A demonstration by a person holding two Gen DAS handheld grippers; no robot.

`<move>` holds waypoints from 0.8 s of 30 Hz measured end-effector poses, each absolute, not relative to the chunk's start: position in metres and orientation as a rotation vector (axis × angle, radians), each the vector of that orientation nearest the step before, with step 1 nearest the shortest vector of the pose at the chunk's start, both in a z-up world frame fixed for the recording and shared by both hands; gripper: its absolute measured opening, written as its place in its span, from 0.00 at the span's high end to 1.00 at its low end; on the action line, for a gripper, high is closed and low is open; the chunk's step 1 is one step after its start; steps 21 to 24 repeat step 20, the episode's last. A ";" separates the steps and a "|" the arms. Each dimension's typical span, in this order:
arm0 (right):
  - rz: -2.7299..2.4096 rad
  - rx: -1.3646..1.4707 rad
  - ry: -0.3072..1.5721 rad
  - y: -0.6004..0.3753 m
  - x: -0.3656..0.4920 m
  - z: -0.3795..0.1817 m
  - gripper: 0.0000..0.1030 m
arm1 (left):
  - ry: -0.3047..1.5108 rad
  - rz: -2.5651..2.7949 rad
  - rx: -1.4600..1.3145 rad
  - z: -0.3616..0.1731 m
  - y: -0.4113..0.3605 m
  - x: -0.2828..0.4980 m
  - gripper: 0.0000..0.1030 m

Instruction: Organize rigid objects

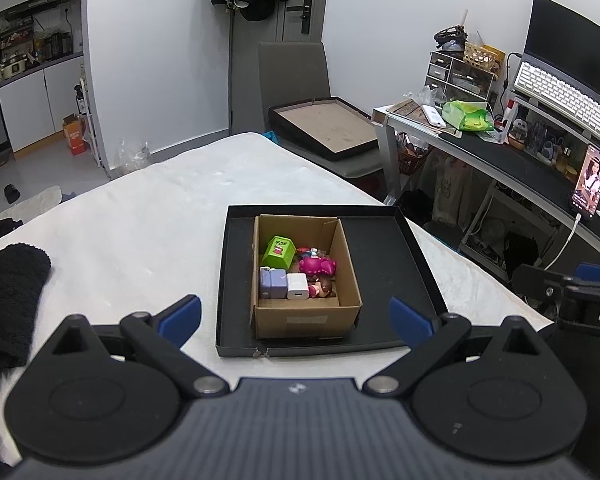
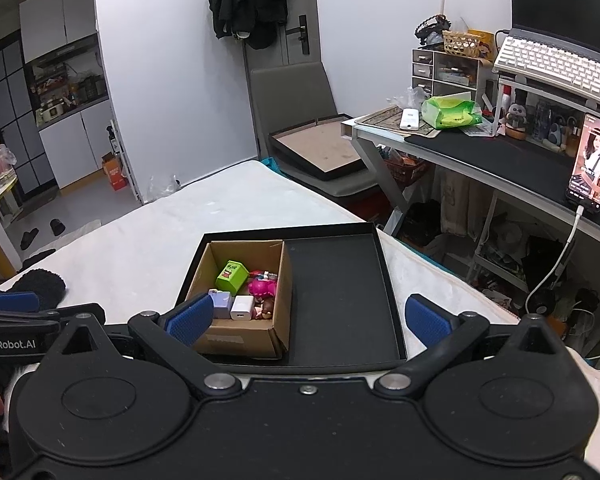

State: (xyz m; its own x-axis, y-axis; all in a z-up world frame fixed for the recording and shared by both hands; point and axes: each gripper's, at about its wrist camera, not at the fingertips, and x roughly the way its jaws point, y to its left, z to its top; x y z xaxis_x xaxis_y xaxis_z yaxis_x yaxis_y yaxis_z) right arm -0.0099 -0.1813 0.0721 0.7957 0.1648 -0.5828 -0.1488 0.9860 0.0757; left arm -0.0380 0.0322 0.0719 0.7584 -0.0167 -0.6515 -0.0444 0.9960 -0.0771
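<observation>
A brown cardboard box [image 1: 308,316] sits in the left half of a black tray [image 1: 388,264] on a white bed. It holds a green toy [image 1: 278,253], a pink figure [image 1: 318,266], a purple block [image 1: 271,283], a white charger [image 1: 297,286] and a brown-haired figurine [image 1: 323,289]. My left gripper [image 1: 296,318] is open and empty, just before the tray's near edge. My right gripper [image 2: 308,318] is open and empty above the tray [image 2: 340,292], its left finger in front of the box [image 2: 240,336]. The toys [image 2: 231,276] show inside.
A black fluffy cloth [image 1: 8,292] lies on the bed at the left. A chair with a second black tray [image 1: 324,128] stands behind the bed. A cluttered desk [image 1: 520,156] with a keyboard, a lit phone [image 1: 590,180] and cables is at the right.
</observation>
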 end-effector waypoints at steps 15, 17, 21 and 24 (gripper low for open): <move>0.170 0.042 0.648 -0.187 -0.004 0.068 0.00 | 0.728 0.016 -0.073 0.072 0.031 -0.032 0.03; 0.173 0.048 0.652 -0.187 -0.003 0.066 0.00 | 0.719 -0.002 -0.072 0.071 0.030 -0.032 0.03; 0.176 0.054 0.663 -0.186 -0.001 0.063 0.00 | 0.718 0.005 -0.031 0.069 0.024 -0.030 0.03; 0.176 0.054 0.663 -0.186 -0.001 0.063 0.00 | 0.718 0.005 -0.031 0.069 0.024 -0.030 0.03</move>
